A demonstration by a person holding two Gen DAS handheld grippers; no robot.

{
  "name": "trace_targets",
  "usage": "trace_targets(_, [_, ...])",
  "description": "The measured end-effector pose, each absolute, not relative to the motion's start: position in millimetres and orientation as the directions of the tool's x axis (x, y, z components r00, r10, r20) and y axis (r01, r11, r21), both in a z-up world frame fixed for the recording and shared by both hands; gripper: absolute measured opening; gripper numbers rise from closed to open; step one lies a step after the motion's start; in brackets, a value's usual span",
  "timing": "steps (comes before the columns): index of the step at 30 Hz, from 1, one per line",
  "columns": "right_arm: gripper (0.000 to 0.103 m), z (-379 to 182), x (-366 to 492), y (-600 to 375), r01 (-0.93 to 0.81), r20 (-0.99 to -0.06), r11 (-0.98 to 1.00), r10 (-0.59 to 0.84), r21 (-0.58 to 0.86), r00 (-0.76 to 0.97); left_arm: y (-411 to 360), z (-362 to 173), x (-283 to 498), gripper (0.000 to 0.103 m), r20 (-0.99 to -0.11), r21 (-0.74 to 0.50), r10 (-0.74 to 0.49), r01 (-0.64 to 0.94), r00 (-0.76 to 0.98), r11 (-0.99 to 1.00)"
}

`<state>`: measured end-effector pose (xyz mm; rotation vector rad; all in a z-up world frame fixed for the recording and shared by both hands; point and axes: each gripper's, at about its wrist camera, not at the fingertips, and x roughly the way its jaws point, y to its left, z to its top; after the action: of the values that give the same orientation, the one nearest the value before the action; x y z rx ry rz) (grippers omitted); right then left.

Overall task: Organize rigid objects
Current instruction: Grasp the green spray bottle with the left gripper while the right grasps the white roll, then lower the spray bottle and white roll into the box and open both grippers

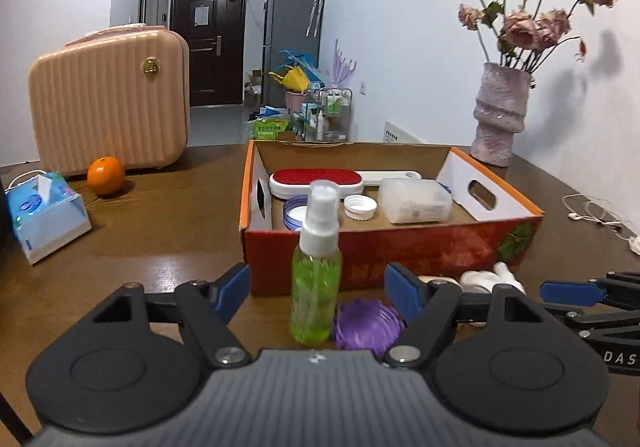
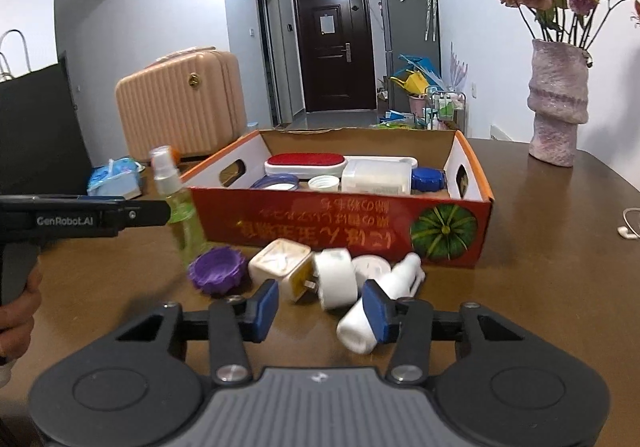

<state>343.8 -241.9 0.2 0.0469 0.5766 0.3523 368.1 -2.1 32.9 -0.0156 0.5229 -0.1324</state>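
Before the box [image 1: 384, 243] | left tongs [image 1: 316, 287] level, agape around spray bottle [image 1: 316, 271] | right tongs [image 2: 320, 305] agape

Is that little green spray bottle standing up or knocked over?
Standing upright. The green spray bottle rests on its base on the brown table, white nozzle on top, outside the orange cardboard box.

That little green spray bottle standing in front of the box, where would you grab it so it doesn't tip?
Grip the spray bottle around its round green body, below the white pump, coming in level from the front. It stands upright between the open fingers of the left hand-held gripper, so the pads can close on its sides; the narrow top would likely slip or topple it.
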Motion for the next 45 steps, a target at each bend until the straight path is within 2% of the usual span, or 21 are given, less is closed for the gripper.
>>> trace_targets(5, [0.041,-13.1,378.4,-235.4,-0.311,-0.554,0.941,0.33,0.132,0.765,-2.5,27.4,393.4,0.063,-0.492,-0.043,-0.129,0.124,0.861,0.991])
trace_targets(7, [0.036,-18.2,386.9,-234.6,-0.304,-0.561,0.944,0.323,0.13,0.762,-4.2,25.9,396.5,0.048,-0.483,-0.034,-0.129,0.128,0.866,0.991])
trace_targets(8, [0.029,-20.2,390.5,-234.7,-0.302,-0.561,0.944,0.323,0.134,0.762,-4.9,25.4,397.8,0.031,-0.484,-0.035,-0.133,0.132,0.865,0.991])
trace_targets(9, [0.025,-21.4,392.8,-234.7,-0.303,-0.563,0.943,0.326,0.138,0.759,-5.5,25.5,398.1,0.031,-0.488,-0.038,-0.143,0.142,0.861,0.989])
trace_targets(15, [0.024,-16.2,386.8,-236.6,-0.313,-0.55,0.939,0.337,0.141,0.764,-11.3,30.6,385.6,0.031,-0.489,-0.004,-0.153,0.173,0.859,0.985])
trace_targets(22, [0.024,13.8,348.1,-255.0,-0.309,-0.482,0.939,0.344,0.153,0.806,-14.6,69.1,335.8,0.031,-0.416,0.033,-0.134,0.162,0.9,0.986])
trace_targets(28, [0.024,32.5,293.5,-268.3,-0.328,-0.433,0.927,0.374,0.18,0.82,-23.7,95.2,284.7,0.031,-0.383,0.002,-0.177,0.193,0.907,0.981])
trace_targets(35, [0.024,38.0,243.8,-290.3,-0.313,-0.413,0.929,0.369,0.198,0.833,-33.7,102.2,241.9,0.031,-0.371,-0.012,-0.212,0.223,0.904,0.975])
trace_targets(45, [0.024,41.7,254.5,-314.9,-0.27,-0.404,0.943,0.327,0.193,0.854,-40.7,112.0,270.6,0.031,-0.369,-0.063,-0.257,0.252,0.893,0.966])
